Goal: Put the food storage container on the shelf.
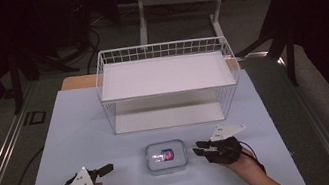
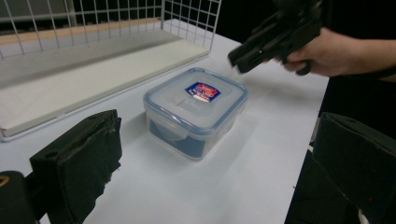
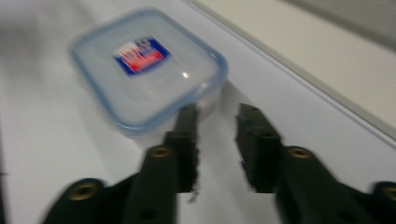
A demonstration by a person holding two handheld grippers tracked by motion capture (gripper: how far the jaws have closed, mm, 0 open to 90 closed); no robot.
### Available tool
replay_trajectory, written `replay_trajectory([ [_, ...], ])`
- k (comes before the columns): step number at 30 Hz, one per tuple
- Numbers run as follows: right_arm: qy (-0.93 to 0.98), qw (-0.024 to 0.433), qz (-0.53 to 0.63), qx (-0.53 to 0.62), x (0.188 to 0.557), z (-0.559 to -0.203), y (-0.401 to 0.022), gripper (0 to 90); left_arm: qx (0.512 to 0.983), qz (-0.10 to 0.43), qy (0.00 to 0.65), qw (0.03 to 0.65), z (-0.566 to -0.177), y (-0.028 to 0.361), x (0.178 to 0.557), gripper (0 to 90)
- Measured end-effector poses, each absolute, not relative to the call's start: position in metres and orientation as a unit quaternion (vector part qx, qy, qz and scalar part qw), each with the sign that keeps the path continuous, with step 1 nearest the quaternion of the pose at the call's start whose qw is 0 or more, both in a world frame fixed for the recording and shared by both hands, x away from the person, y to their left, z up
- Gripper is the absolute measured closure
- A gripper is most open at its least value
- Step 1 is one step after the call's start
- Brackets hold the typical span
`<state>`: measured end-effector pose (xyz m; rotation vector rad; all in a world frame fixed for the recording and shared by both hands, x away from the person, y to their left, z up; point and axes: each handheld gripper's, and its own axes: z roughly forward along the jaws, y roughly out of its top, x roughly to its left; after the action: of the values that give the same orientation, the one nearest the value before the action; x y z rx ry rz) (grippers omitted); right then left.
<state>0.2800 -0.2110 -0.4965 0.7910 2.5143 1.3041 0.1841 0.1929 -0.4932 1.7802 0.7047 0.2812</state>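
A small clear plastic container [image 1: 165, 156] with a blue-rimmed lid and a red and blue label stands on the white tabletop [image 1: 79, 137], near its front middle. My right gripper [image 1: 198, 148] is just right of the container, pointing at it, jaws open and a little apart with nothing between them. The right gripper view has the container [image 3: 147, 65] just beyond my right gripper [image 3: 218, 114]. My left gripper [image 1: 119, 181] rests at the front left, jaws wide open and empty. From the left gripper view, the container [image 2: 196, 109] is ahead, with the right gripper [image 2: 240, 58] beyond it.
A white wire basket [image 1: 160, 50] with a white board across its top stands behind the container, at the table's far middle. Its wire wall [image 2: 187, 18] is in the left gripper view too. Dark floor, cables and a stand's legs lie beyond the table.
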Motion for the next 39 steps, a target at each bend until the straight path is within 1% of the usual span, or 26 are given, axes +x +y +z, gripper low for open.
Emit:
replay_trajectory([
  [2,0.845,0.108,0.451,0.268,0.276,-0.491,-0.213,39.7,0.758,0.12,0.3,0.567,-0.49,0.19,0.186,2.4],
  [5,0.837,0.099,0.466,0.27,0.271,-0.482,-0.215,15.1,0.759,0.096,0.31,0.565,-0.485,0.187,0.19,2.4],
  [6,0.838,0.096,0.467,0.265,0.27,-0.48,-0.215,12.3,0.76,0.093,0.312,0.563,-0.484,0.186,0.191,2.4],
  [7,0.837,0.103,0.468,0.265,0.269,-0.477,-0.216,13.3,0.76,0.093,0.312,0.563,-0.484,0.186,0.191,2.3],
  [8,0.834,0.112,0.469,0.269,0.267,-0.475,-0.216,12.1,0.761,0.09,0.314,0.561,-0.482,0.184,0.192,2.3],
  [10,0.823,0.11,0.484,0.275,0.268,-0.47,-0.219,12.4,0.758,0.073,0.32,0.564,-0.477,0.179,0.199,2.3],
  [12,0.814,0.128,0.49,0.285,0.268,-0.467,-0.219,12.4,0.757,0.064,0.326,0.563,-0.474,0.176,0.206,2.3],
  [14,0.805,0.159,0.493,0.288,0.267,-0.464,-0.218,12.3,0.76,0.059,0.328,0.559,-0.471,0.172,0.212,2.3],
  [15,0.805,0.159,0.493,0.288,0.267,-0.464,-0.218,12.3,0.76,0.059,0.328,0.559,-0.471,0.172,0.212,2.3],
  [16,0.805,0.16,0.494,0.286,0.269,-0.463,-0.217,15.7,0.762,0.053,0.332,0.554,-0.469,0.17,0.219,2.3],
  [17,0.808,0.147,0.494,0.285,0.271,-0.463,-0.216,15.7,0.762,0.052,0.336,0.551,-0.469,0.168,0.223,2.3],
  [19,0.803,0.136,0.503,0.288,0.272,-0.463,-0.216,16.2,0.761,0.044,0.346,0.547,-0.47,0.166,0.229,2.3],
  [20,0.799,0.128,0.506,0.298,0.274,-0.464,-0.214,18.7,0.761,0.044,0.346,0.547,-0.47,0.166,0.229,2.3],
  [21,0.796,0.122,0.511,0.3,0.275,-0.464,-0.214,18.3,0.757,0.032,0.361,0.544,-0.473,0.164,0.237,2.3],
  [23,0.789,0.11,0.515,0.315,0.278,-0.466,-0.213,17.4,0.752,0.024,0.378,0.54,-0.478,0.162,0.243,2.3],
  [24,0.791,0.099,0.511,0.323,0.28,-0.467,-0.212,17.7,0.752,0.024,0.378,0.54,-0.478,0.162,0.243,2.3],
  [25,0.791,0.099,0.511,0.323,0.28,-0.467,-0.212,17.7,0.749,0.021,0.377,0.545,-0.48,0.162,0.245,2.3],
  [26,0.789,0.06,0.508,0.34,0.285,-0.47,-0.211,17.8,0.751,0.021,0.38,0.539,-0.483,0.16,0.248,2.3],
  [29,0.79,0.037,0.501,0.352,0.288,-0.473,-0.209,17.8,0.752,0.014,0.389,0.532,-0.487,0.158,0.253,2.3],
  [30,0.79,0.006,0.497,0.359,0.292,-0.478,-0.206,14.6,0.743,-0.01,0.418,0.522,-0.496,0.157,0.262,2.3],
  [32,0.792,-0.01,0.48,0.377,0.296,-0.483,-0.199,13.3,0.731,-0.03,0.448,0.514,-0.504,0.156,0.267,2.3],
  [33,0.793,-0.02,0.463,0.396,0.298,-0.486,-0.194,13.1,0.728,-0.039,0.452,0.514,-0.506,0.156,0.268,2.4],
  [35,0.79,-0.025,0.459,0.407,0.299,-0.489,-0.192,13.2,0.727,-0.046,0.457,0.51,-0.509,0.154,0.27,2.4],
  [36,0.779,-0.067,0.465,0.414,0.303,-0.496,-0.189,11.9,0.731,-0.052,0.459,0.502,-0.514,0.151,0.273,2.4],
  [38,0.774,-0.075,0.455,0.433,0.306,-0.501,-0.185,12.6,0.73,-0.06,0.462,0.5,-0.516,0.149,0.274,2.4],
  [39,0.776,-0.079,0.449,0.437,0.307,-0.503,-0.183,12.8,0.72,-0.08,0.473,0.501,-0.523,0.148,0.278,2.4],
])
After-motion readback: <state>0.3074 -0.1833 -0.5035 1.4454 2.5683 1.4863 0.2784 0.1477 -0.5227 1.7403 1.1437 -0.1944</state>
